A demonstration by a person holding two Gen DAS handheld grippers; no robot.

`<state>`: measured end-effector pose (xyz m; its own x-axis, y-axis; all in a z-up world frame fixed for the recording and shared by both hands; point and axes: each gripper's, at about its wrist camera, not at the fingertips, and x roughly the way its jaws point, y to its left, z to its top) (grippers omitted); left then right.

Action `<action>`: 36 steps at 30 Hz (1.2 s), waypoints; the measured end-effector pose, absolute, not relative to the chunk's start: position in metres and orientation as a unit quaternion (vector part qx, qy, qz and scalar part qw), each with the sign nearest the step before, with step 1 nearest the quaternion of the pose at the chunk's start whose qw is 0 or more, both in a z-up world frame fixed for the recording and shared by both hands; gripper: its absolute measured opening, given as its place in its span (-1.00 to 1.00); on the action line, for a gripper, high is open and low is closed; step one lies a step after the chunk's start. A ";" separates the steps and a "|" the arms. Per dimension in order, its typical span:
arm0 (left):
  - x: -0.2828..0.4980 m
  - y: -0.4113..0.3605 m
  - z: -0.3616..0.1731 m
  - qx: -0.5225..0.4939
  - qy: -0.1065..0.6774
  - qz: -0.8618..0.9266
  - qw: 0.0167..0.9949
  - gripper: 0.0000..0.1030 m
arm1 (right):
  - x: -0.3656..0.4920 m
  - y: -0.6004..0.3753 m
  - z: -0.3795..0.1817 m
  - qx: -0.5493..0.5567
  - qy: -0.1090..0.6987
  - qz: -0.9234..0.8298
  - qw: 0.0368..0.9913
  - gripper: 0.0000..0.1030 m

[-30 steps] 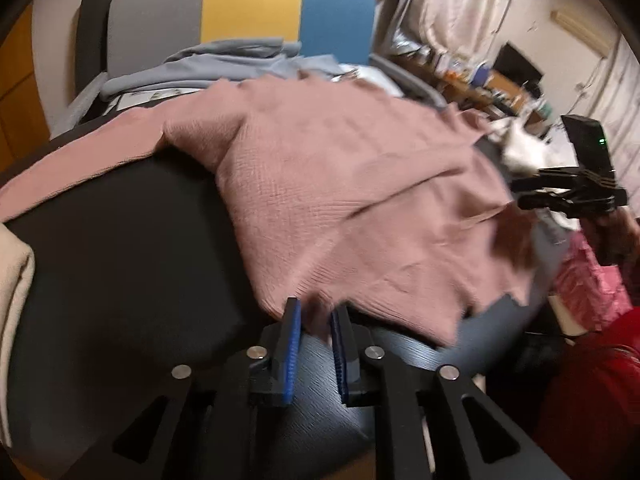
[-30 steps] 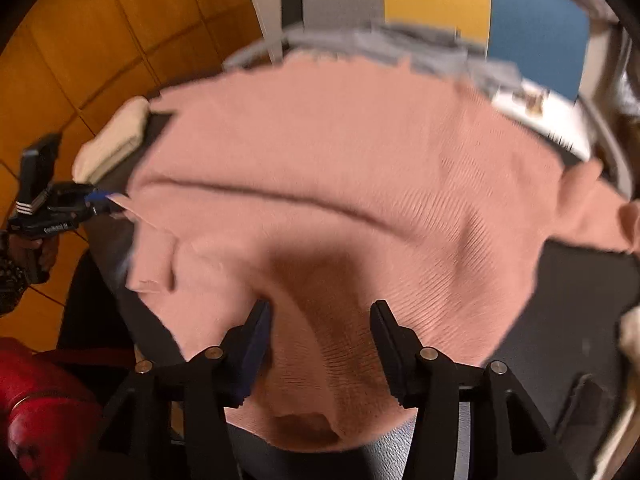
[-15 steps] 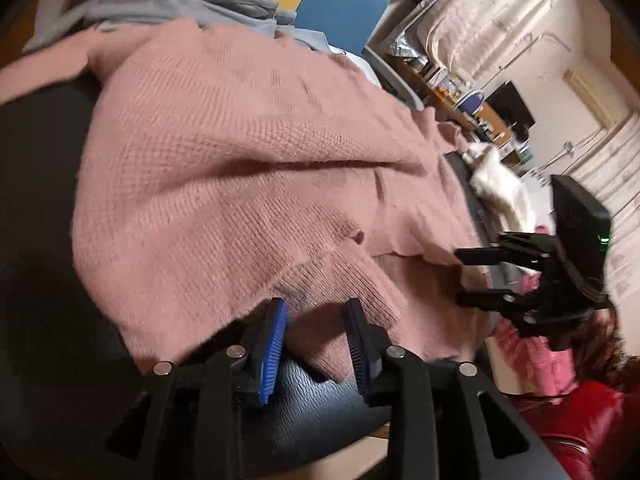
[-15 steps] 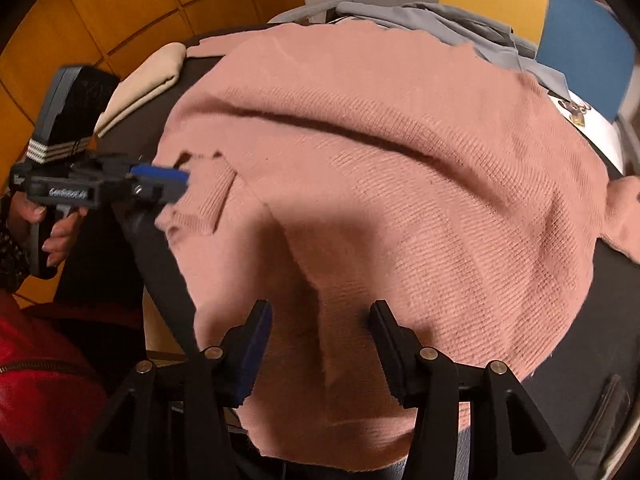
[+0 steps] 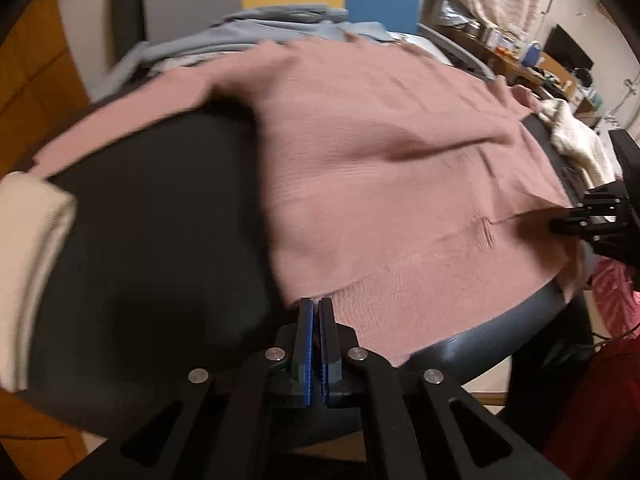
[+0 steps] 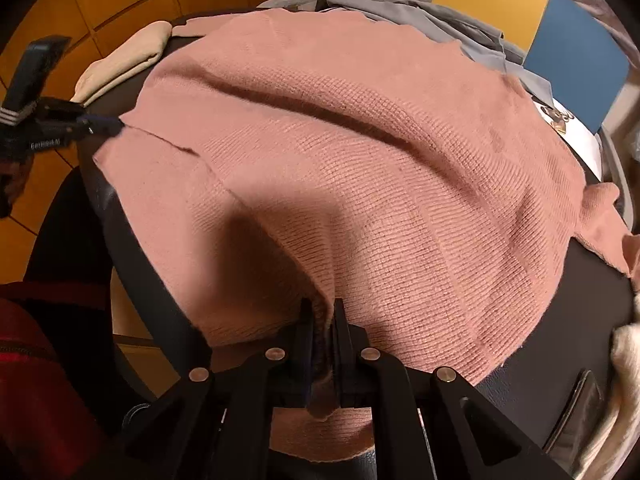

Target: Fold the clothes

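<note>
From the left wrist view, my left gripper (image 5: 316,312) has its blue pads shut together at the 6 o'clock edge of the pink sweater (image 5: 400,184). It seems to pinch the hem corner, though little cloth shows between them. The sweater lies spread over the round black table (image 5: 152,248), with a cream garment (image 5: 28,264) at 9 o'clock and grey clothes (image 5: 256,28) at 12.

In the right wrist view, my right gripper (image 6: 322,320) is closing on a thick bunch of the hem; knit fills the gap between its pads.

To fold well, I judge I should lift both corners together, keep the hem taut between them, and carry it toward 12 o'clock evenly. A weak left pinch could slip.
</note>
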<state>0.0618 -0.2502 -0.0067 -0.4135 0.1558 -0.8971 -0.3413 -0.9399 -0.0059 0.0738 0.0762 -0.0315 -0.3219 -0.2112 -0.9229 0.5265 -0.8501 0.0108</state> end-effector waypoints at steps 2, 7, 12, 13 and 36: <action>0.061 -0.267 -0.002 -0.517 0.106 0.842 0.117 -1.00 | 0.074 0.077 -0.027 0.531 0.156 -0.800 0.230 -0.85; 0.063 -0.284 -0.024 -0.538 0.019 0.831 0.137 -1.00 | 0.068 0.085 -0.032 0.552 0.153 -0.784 0.240 -0.82; 0.070 -0.268 -0.038 -0.516 -0.051 0.836 0.181 -0.78 | 0.069 0.078 -0.003 0.508 0.137 -0.808 0.266 -0.56; 0.069 -0.269 -0.039 -0.507 -0.064 0.841 0.179 -0.75 | 0.068 0.071 0.010 0.488 0.127 -0.817 0.281 -0.30; 0.067 -0.319 -0.043 -0.454 -0.212 0.855 0.130 -0.70 | 0.018 -0.104 -0.017 0.471 0.078 -0.793 0.378 -0.75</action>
<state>0.0672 -0.3187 -0.0432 -0.5533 0.4154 -0.7220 -0.0294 -0.8760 -0.4814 0.0176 -0.1042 -0.0171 -0.2712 -0.5263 -0.8059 0.6731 -0.7022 0.2320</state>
